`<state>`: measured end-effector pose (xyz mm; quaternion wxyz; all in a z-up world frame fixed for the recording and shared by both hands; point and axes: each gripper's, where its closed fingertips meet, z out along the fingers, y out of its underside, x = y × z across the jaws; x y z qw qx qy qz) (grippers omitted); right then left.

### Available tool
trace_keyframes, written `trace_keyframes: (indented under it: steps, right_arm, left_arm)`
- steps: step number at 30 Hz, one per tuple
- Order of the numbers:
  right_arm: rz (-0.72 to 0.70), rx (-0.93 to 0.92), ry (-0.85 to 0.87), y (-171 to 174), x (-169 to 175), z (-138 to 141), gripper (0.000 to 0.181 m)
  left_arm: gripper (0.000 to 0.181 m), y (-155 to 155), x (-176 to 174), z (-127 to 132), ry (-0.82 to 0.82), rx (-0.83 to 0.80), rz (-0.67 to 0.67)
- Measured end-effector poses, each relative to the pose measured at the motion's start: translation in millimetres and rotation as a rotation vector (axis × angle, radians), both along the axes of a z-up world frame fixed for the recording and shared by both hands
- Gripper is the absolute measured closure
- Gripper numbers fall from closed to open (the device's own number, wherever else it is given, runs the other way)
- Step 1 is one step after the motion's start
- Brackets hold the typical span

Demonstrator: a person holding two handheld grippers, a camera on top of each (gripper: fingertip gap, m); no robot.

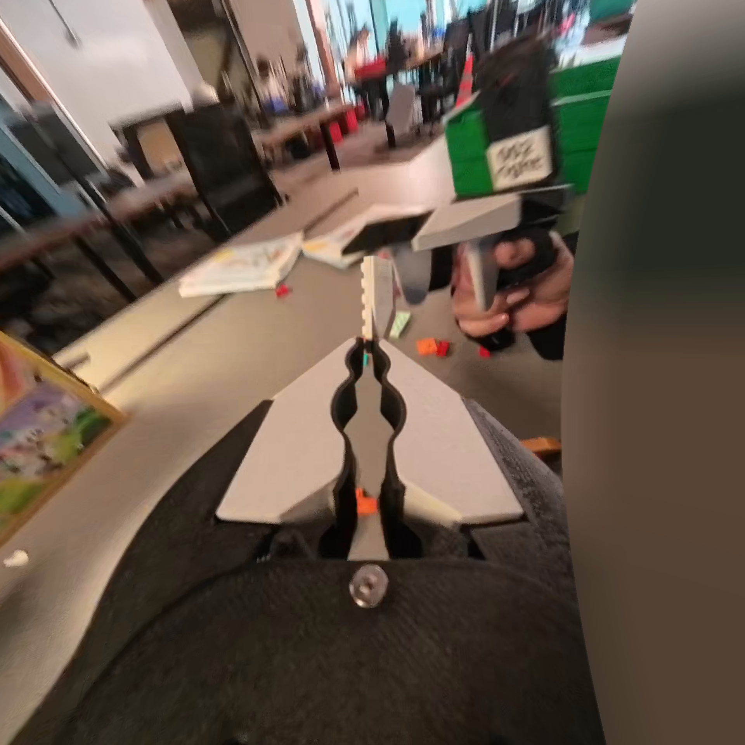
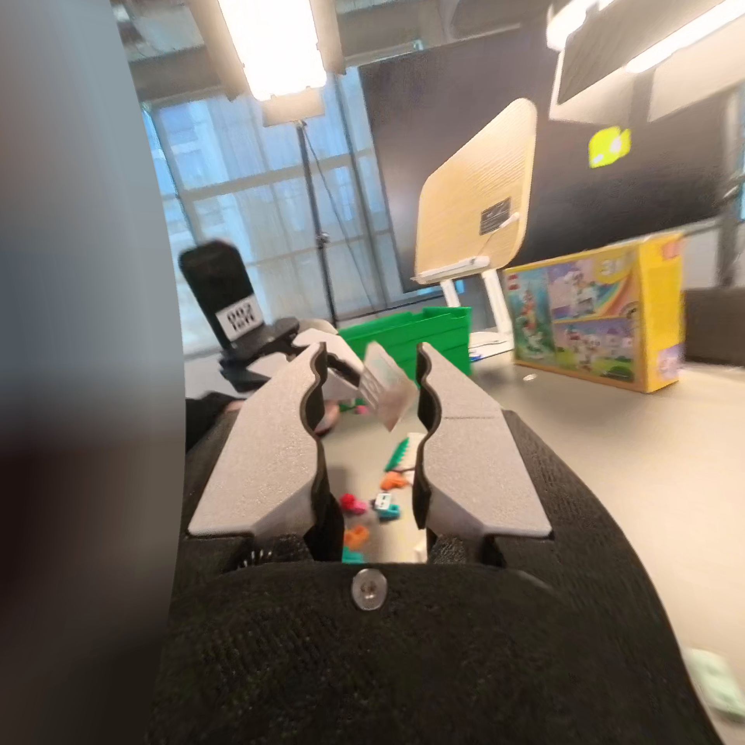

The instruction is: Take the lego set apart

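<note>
Gripping white plate (image 1: 367, 298), left claw (image 1: 367, 342) level

Tall windows (image 2: 258, 169) stand behind a bright panel light on a stand (image 2: 290, 60); a dark wall (image 2: 604, 161) sits right, with what look like wooden benches (image 1: 306, 121) farther off.

An open-plan office or lab: rows of long desks (image 1: 306, 121) recede behind the grey table (image 2: 604, 463), with tall glazed walls (image 2: 250, 201), a studio light on a stand (image 2: 290, 100) and green crates (image 2: 407, 334).
</note>
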<state>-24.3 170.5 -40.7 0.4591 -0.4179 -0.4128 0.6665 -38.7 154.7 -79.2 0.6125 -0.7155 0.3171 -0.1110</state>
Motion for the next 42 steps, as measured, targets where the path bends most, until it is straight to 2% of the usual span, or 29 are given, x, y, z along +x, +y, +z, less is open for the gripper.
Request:
trace_keyframes:
  steps: [1,5,7,9,11,13,16,25,27,34,42]
  right_arm:
    - [-0.070,0.134,-0.024,-2,-1,-3,0.137]
    - [-0.332,0.942,-0.243,-16,-17,-47,0.134]
    - [-0.331,1.138,-0.264,-32,-21,-58,0.133]
    - [-0.326,1.241,-0.343,-34,-25,-73,0.135]
    - [-0.327,1.308,-0.455,-26,-28,-91,0.144]
    - [-0.326,1.318,-0.499,-23,-30,-97,0.148]
    - [-0.314,1.326,-0.514,-23,-30,-100,0.148]
    - [-0.297,1.387,-0.565,-22,-31,-112,0.156]
    - [-0.315,1.430,-0.565,-21,-30,-112,0.158]
    - [-0.363,1.592,-0.535,-22,-30,-110,0.158]
    - [-0.369,1.653,-0.532,-25,-30,-110,0.160]
  left_arm:
    - [0.179,2,-5,-8,0.000,-0.081,0.011]
    - [0.179,3,-23,-26,0.006,-0.296,0.058]
    - [0.179,0,-27,-30,0.042,-0.359,0.070]
    - [0.179,-5,-27,-37,0.090,-0.420,0.072]
    - [0.179,-11,-24,-47,0.143,-0.480,0.069]
    - [0.179,-13,-20,-53,0.191,-0.495,0.059]
    - [0.180,-10,-20,-59,0.280,-0.478,0.082]
    - [0.180,-3,-17,-66,0.404,-0.407,0.101]
    - [0.180,-2,-16,-66,0.373,-0.417,0.103]
    - [0.180,-4,-15,-62,0.106,-0.545,0.046]
    - [0.179,-3,-15,-62,0.021,-0.585,0.040]
